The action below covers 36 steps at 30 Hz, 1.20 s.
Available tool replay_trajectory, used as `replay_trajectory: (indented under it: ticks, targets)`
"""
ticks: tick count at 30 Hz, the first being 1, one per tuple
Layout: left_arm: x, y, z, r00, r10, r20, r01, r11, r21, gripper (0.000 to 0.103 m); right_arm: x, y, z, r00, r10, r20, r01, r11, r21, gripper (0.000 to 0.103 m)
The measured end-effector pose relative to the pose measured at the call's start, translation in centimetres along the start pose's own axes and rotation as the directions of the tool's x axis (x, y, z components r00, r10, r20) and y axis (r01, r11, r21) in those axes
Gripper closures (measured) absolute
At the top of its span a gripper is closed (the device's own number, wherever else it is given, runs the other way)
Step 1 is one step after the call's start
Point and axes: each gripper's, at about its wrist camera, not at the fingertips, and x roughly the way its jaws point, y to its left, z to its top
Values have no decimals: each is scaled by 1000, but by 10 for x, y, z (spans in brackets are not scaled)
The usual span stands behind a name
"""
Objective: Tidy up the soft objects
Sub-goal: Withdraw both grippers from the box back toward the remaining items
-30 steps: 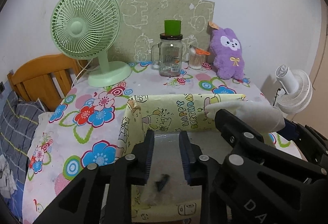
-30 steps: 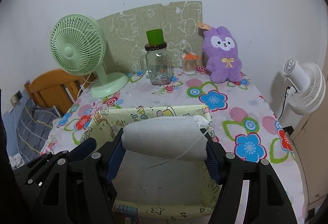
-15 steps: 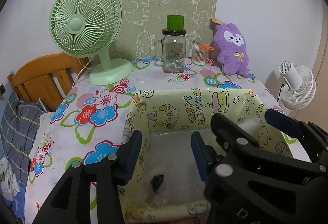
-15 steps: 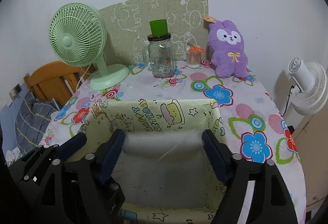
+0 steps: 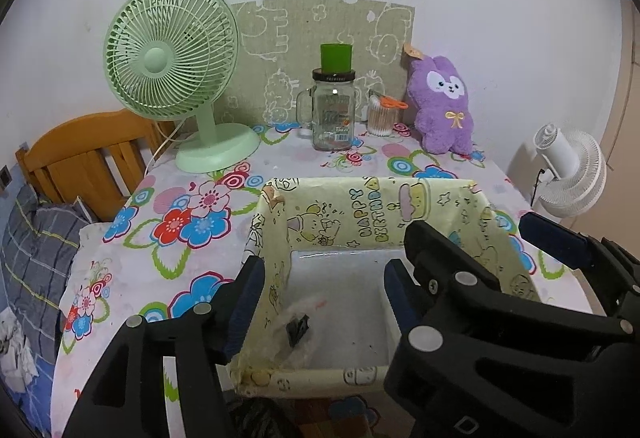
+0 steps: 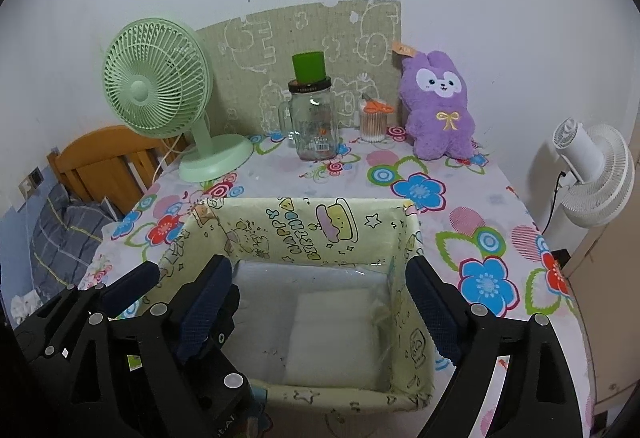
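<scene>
A yellow cartoon-print box [image 5: 360,213] [image 6: 304,234] stands at the near edge of the flowered table. A white folded cloth [image 6: 336,330] [image 5: 344,290] lies flat in it, held by nothing. A small black item in clear wrap [image 5: 298,328] rests on the box floor at the near left. My left gripper [image 5: 324,302] hovers over the box's near left, its jaws opening with nothing between them. My right gripper [image 6: 318,308] spans the box's near right, jaws opening wide and off the cloth below. A purple plush bunny [image 5: 442,105] [image 6: 438,105] sits upright at the back right.
A green desk fan [image 5: 172,57] stands at the back left. A glass jar with a green cup on its lid [image 5: 334,105] and a cotton-swab jar [image 5: 380,115] sit mid-back. A white fan [image 5: 572,173] is off the table's right edge, a wooden headboard [image 5: 88,153] to the left.
The right gripper let go of the rolled white cloth, which now lies in the box. Both grippers' jaws have widened. The view shifted slightly as the hands settled.
</scene>
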Motion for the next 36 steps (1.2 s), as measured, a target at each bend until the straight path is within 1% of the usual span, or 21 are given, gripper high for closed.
replay_trajectory:
  ticks: [10, 18, 19, 20, 22, 30, 36]
  targets:
    - [-33, -5, -5, 1000, -5, 26, 5, 1000, 5, 39, -35, 2, -4, 999, -2, 41, 2, 1000, 0, 10]
    - [-64, -11, -12, 998, -11, 61, 10, 1000, 7, 39, -71, 3, -10, 996, -6, 87, 6, 1000, -6, 10]
    - [-68, -11, -13, 998, -12, 65, 11, 1000, 8, 39, -75, 3, -10, 996, -8, 91, 8, 1000, -7, 8]
    - [-72, -12, -13, 997, -12, 70, 12, 1000, 9, 39, -79, 3, -11, 996, -14, 93, 15, 1000, -7, 4]
    - [-80, -13, -16, 997, -15, 80, 14, 1000, 9, 39, -88, 4, -13, 994, -29, 106, 30, 1000, -8, 1]
    - [-105, -17, -24, 994, -18, 109, 17, 1000, 10, 39, -121, 4, -23, 988, -29, 151, 31, 999, -10, 0]
    - [-119, -19, -33, 992, -19, 122, 17, 1000, 14, 39, -136, 5, -31, 987, -33, 160, 35, 999, -10, 0]
